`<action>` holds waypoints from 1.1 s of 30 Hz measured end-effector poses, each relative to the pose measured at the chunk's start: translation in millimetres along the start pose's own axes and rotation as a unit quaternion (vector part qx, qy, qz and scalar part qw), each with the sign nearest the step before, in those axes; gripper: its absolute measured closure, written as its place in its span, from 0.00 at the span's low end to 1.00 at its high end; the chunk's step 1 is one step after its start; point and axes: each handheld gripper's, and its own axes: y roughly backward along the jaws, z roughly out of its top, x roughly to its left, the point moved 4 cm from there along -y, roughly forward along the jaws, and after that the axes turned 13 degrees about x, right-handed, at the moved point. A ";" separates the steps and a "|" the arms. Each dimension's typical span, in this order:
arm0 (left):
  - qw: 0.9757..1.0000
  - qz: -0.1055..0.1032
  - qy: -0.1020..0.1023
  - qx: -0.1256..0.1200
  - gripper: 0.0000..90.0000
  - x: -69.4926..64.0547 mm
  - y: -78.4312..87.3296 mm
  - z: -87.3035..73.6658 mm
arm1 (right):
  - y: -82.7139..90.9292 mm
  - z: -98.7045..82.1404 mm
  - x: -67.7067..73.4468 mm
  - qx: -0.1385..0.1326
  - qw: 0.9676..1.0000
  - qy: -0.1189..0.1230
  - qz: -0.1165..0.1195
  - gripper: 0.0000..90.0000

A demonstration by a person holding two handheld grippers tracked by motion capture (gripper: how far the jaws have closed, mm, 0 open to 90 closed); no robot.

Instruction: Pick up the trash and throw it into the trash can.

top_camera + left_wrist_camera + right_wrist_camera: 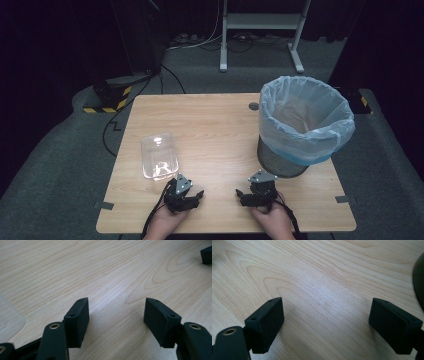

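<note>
A light wooden table (215, 125) is seen from the high view, standing on grey carpet in a dark room. Two black grippers are held low over the near edge of the table, each in one of the person's hands. The left gripper (199, 194) is positioned at the near left of centre, with its grey three-cornered plate on top and its cable trailing back toward the table edge; the left hand (162, 224) is seen behind it. The right gripper (240, 194) is positioned just right of centre, held by the right hand (272, 220). The two grippers are pointed roughly toward each other and are kept apart by a strip of bare wood. In the left gripper view, the left gripper's jaws are shown spread apart with nothing between them, bare wood grain being visible in the gap. In the right gripper view, the right gripper's jaws are likewise spread wide over bare wood, with nothing held. A clear plastic container (159, 156) is lying on the table just beyond the left gripper, not touched by it. A mesh waste bin (305, 125) lined with a pale blue bag is standing on the right side of the table, beyond the right gripper.
</note>
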 end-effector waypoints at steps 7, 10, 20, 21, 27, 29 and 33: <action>1.000 -0.001 0.002 -0.001 0.41 -0.4 0.7 -1.1 | 0.0 0.0 0.0 0.000 1.000 -0.001 0.000 0.14; 1.000 -0.002 0.000 0.000 0.42 -1.4 1.7 -2.2 | 0.0 0.0 -0.1 0.000 1.000 -0.001 0.000 0.14; 0.990 0.055 0.098 -0.086 0.72 58.4 83.2 3.0 | 0.0 0.0 0.1 0.000 1.000 -0.003 0.001 0.14; 0.990 0.055 0.098 -0.086 0.72 58.4 83.2 3.0 | 0.0 0.0 0.1 0.000 1.000 -0.003 0.001 0.14; 0.965 0.128 0.213 -0.081 0.57 130.7 86.5 -3.2 | 0.0 0.1 0.1 0.000 1.000 -0.002 0.001 0.14; 0.957 0.112 0.256 -0.080 0.57 149.8 78.7 -9.2 | 0.0 0.1 0.1 0.000 1.000 -0.003 0.001 0.14; 0.957 0.108 0.263 -0.059 0.57 159.3 67.4 -13.5 | 0.2 0.0 0.2 0.001 1.000 -0.002 0.001 0.14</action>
